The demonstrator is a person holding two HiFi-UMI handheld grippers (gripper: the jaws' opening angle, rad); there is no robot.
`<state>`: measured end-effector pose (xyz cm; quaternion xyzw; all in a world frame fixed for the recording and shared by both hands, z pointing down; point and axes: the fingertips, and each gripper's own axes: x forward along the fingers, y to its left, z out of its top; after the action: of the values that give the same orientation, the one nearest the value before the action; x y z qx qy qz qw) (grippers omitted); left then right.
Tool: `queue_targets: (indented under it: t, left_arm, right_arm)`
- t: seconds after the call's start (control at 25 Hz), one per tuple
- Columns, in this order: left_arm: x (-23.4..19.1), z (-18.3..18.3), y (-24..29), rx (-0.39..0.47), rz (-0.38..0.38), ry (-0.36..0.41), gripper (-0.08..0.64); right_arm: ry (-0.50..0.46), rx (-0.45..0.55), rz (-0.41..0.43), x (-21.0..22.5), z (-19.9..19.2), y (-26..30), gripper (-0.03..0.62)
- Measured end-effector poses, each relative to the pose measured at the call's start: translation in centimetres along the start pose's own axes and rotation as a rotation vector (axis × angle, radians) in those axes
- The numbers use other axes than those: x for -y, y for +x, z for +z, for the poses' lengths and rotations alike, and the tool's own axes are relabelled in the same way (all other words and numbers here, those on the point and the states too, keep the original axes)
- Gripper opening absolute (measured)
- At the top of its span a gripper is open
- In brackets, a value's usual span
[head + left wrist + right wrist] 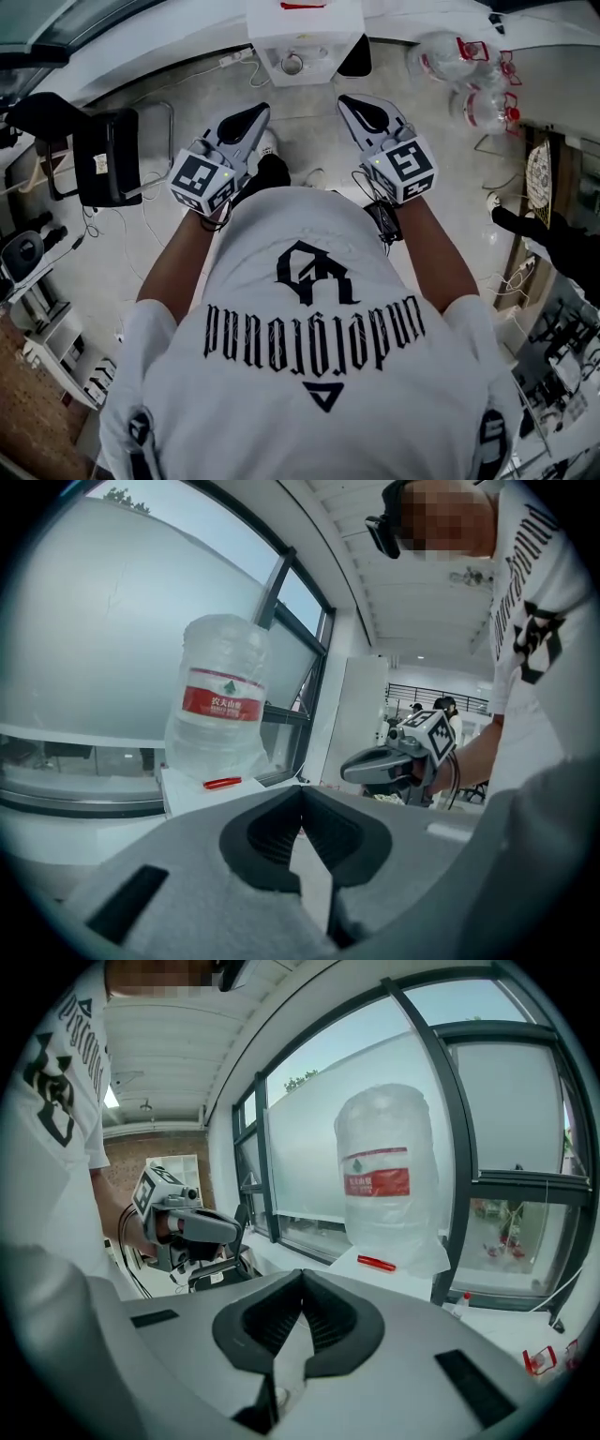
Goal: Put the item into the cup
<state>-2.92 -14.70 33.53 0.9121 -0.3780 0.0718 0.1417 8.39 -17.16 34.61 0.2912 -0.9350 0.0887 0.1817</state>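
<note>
A small red stick-like item point(223, 783) point(376, 1263) lies on top of a white stand point(305, 42), at the foot of a large water bottle point(220, 705) point(386, 1180). No cup shows in any view. My left gripper point(253, 114) point(301, 789) and right gripper point(352, 101) point(301, 1274) are held side by side in front of my chest, short of the stand. Both are shut, with nothing between the jaws. Each gripper view shows the other gripper to its side: the right one point(375, 764) and the left one point(202, 1225).
A black chair-like frame point(108, 155) stands on the floor at the left. Two clear water bottles point(464, 70) with red caps lie at the upper right. Large windows run behind the stand. Cables trail across the pale floor point(309, 141).
</note>
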Motion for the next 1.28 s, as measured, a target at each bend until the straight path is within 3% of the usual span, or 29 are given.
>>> queue_targets:
  t: [0.56,0.84,1.28]
  left_arm:
    - [5.2,5.4,-2.3,0.107,0.007,0.010,0.015]
    - [7.7,5.7,-2.5,0.118,0.028,0.028,0.015]
    - [10.2,4.0,-6.8,0.089,0.123,-0.012,0.015]
  right_arm:
    - [-0.054,0.105,0.006,-2.0,4.2,-7.4,0.015]
    - [-0.029,0.133,0.001,-1.9,3.7,-9.9,0.015]
    - [-0.032,0.127,0.124,-6.1,1.8,-11.9,0.015]
